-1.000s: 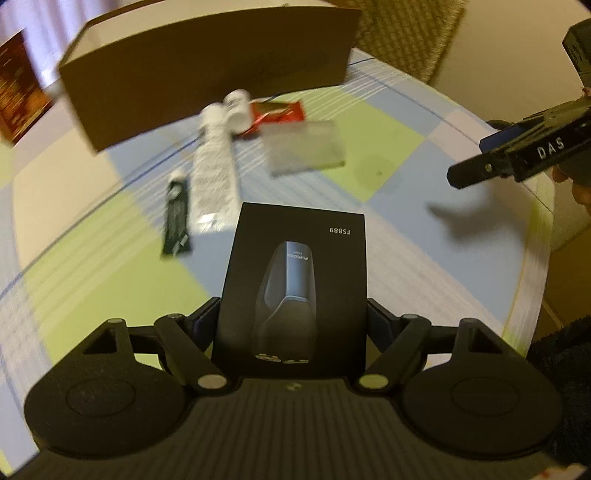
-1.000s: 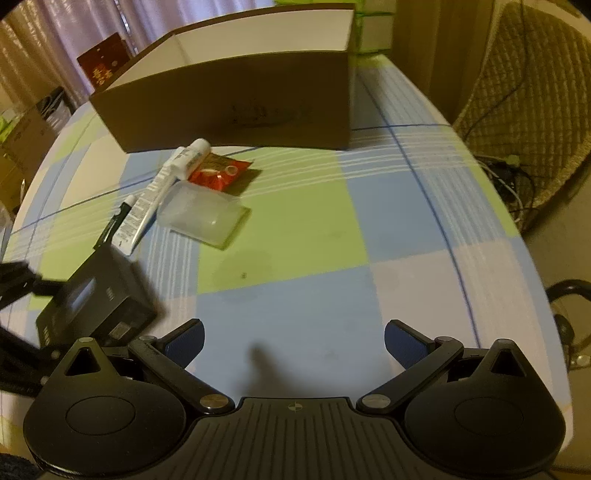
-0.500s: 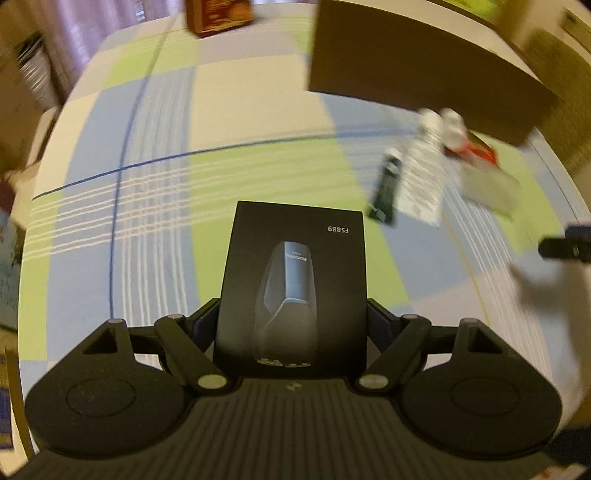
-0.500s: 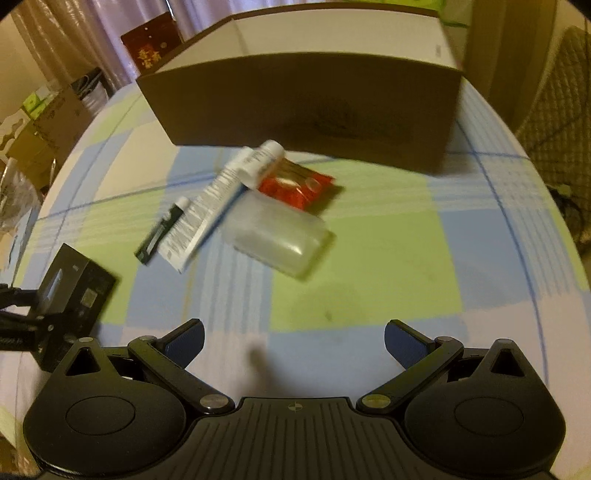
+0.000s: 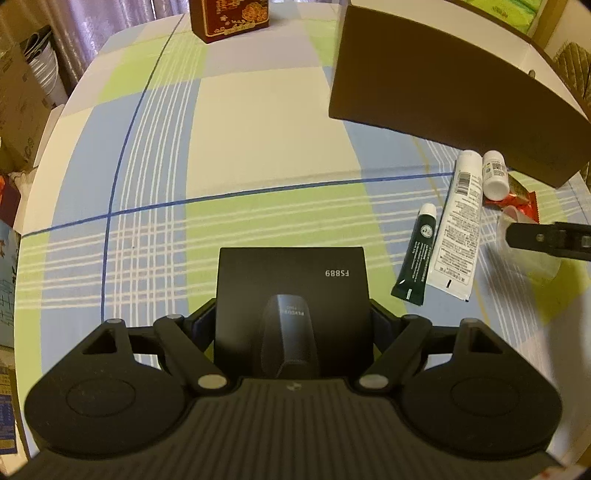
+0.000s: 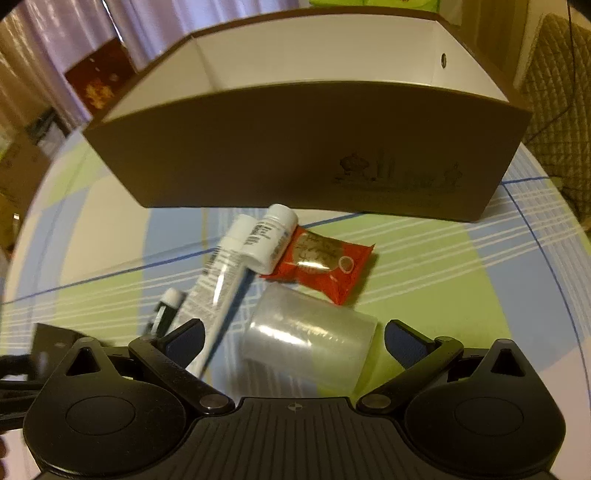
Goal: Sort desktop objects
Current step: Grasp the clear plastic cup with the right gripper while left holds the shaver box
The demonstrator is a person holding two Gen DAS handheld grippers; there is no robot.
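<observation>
- Far left, left wrist view: a dark red printed carton [image 5: 231,16] stands at the far table edge, well apart from everything else; it entered this view as the left claw swung away from the clutter.
- Left gripper [image 5: 291,321]: clenched on a flat black cardboard box marked FS889 [image 5: 291,291], carried over the checked green, blue and cream tablecloth [image 5: 258,122]. A second ago it faced the item cluster; now the cluster sits off to its right, which suggests the box is being taken to a separate sorting spot.
- Centre: a small dark green tube [image 5: 417,254] and a long white tube [image 6: 221,288] lie side by side, with a small white bottle [image 6: 271,240] touching a red foil snack packet [image 6: 325,266].
- Right gripper [image 6: 293,341]: released, jaws wide, now down around a clear plastic cup lying on its side [image 6: 310,343]; earlier it hung well back. A grasp looks imminent.
- Behind: a large brown open cardboard box with white interior [image 6: 295,147], the likely destination.
- Hard to make out: the cup is motion-blurred, pad contact cannot be judged, and the large box's floor is hidden.
</observation>
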